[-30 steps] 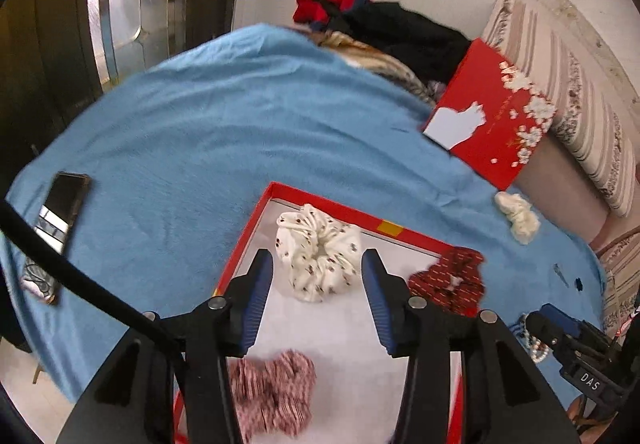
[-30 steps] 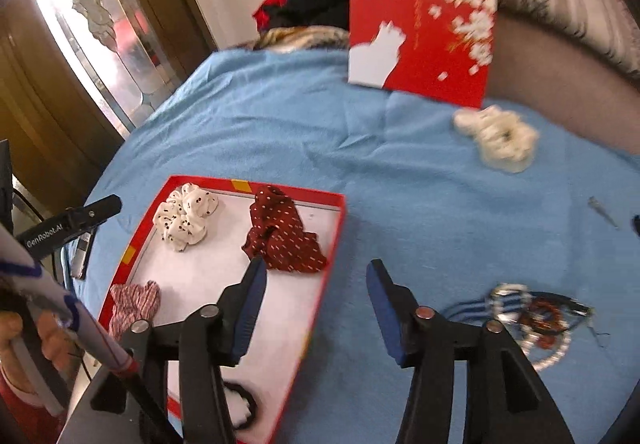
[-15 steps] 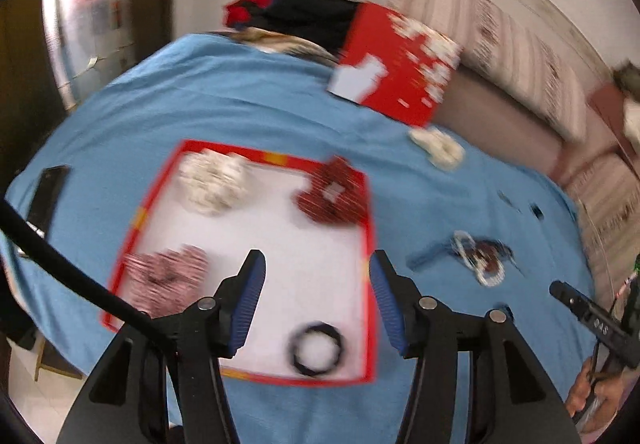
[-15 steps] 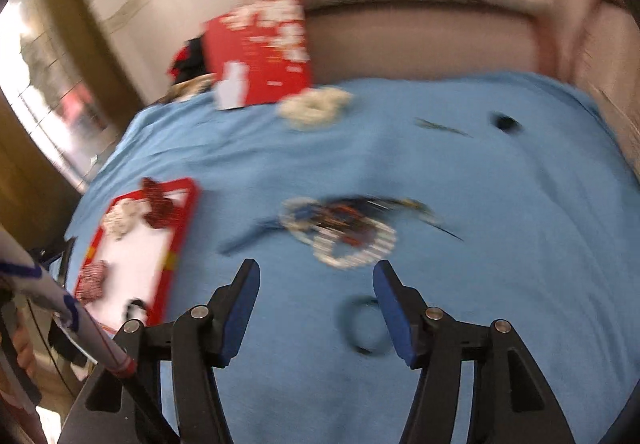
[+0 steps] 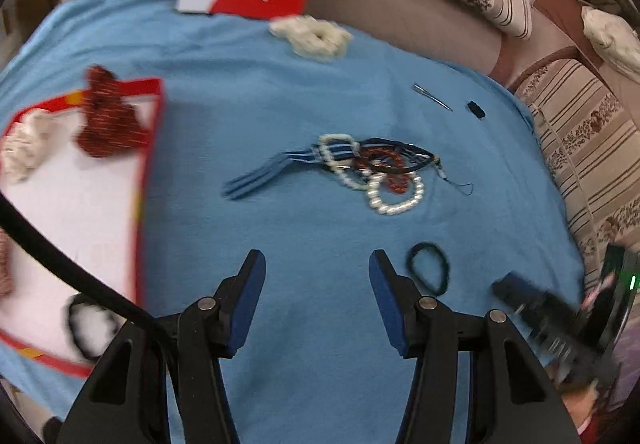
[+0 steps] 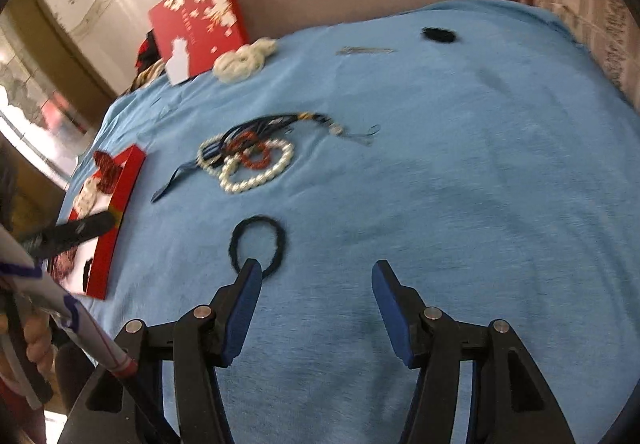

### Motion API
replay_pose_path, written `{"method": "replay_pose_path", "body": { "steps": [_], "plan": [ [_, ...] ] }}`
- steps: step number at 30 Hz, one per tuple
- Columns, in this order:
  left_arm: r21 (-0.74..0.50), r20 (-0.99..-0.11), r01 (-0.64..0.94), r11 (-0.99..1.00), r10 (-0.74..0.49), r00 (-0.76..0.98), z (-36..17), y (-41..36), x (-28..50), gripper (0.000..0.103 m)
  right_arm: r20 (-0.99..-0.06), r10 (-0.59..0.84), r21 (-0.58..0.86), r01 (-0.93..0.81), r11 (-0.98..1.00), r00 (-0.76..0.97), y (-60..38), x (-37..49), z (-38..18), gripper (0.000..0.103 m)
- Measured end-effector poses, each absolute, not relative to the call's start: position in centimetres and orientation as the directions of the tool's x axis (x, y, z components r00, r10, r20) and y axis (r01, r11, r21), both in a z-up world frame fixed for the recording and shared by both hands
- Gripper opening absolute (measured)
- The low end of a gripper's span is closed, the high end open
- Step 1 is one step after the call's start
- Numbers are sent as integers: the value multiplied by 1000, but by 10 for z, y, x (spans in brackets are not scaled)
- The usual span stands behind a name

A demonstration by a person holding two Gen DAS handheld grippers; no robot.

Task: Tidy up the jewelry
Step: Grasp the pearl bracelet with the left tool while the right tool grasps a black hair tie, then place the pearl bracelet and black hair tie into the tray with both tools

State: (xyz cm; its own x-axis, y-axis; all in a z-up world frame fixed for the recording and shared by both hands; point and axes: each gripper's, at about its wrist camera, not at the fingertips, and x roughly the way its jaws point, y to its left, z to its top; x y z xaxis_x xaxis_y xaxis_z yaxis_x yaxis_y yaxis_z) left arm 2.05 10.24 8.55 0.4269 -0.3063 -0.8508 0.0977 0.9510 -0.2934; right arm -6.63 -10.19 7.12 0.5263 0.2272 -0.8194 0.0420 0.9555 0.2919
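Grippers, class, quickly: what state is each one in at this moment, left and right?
Left gripper: open, holding nothing, above the blue cloth.
Right gripper: open, holding nothing; its left fingertip overlaps the black hair tie in view.

Both views now off the red tray (image 5: 150, 148), toward the bead tangle (image 5: 376, 172)

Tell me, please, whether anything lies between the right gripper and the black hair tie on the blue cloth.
Nothing visible does. The right gripper is open and empty, and the black hair tie lies flat on the blue cloth just ahead of its left finger. The tangled bead necklaces sit farther away, beyond the tie.
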Motion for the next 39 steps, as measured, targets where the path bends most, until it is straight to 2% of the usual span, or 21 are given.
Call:
{"method": "replay_pose_path", "body": {
  "steps": [4, 8, 12, 14, 15, 16, 17, 18, 22, 32, 39],
  "plan": [
    [-343, -853, 91, 935, -351, 386, 66, 77, 52, 52, -818, 251, 287, -11, 958, 518, -85, -60, 56, 61],
    [-342, -870, 96, 935, -354, 343, 45, 54, 81, 41, -822, 253, 273, -39, 961, 511, -73, -52, 44, 54],
    [-331, -883, 109, 937, -349, 315, 29, 39, 94, 32, -818, 233, 247, -45, 968, 525, -66, -47, 40, 52],
    [-321, -880, 115, 940, -341, 331, 28, 33, 96, 32, -820, 215, 228, -43, 973, 531, -63, -46, 39, 41],
    [-315, -880, 119, 941, -337, 336, 28, 30, 97, 29, -822, 201, 212, -41, 976, 533, -61, -45, 38, 38],
    [-306, -881, 121, 944, -329, 339, 28, 27, 98, 25, -823, 186, 197, -38, 980, 536, -60, -44, 37, 34],
    [-295, -885, 121, 948, -318, 341, 27, 25, 98, 14, -825, 168, 178, -34, 983, 539, -58, -44, 37, 26],
    [-280, -889, 120, 952, -305, 342, 25, 23, 98, 10, -828, 149, 159, -28, 987, 541, -57, -44, 36, 23],
    [-266, -893, 141, 954, -299, 337, 28, 22, 87, 9, -833, 165, 178, -26, 984, 528, -60, -48, 38, 8],
    [-352, -880, 137, 926, -377, 289, 36, 87, -2, 9, -852, 197, 201, -45, 979, 485, -68, -109, 43, 7],
    [-395, -864, 99, 913, -406, 297, 35, 97, -1, 10, -846, 192, 217, -8, 976, 498, -72, -113, 47, 10]
  ]
}}
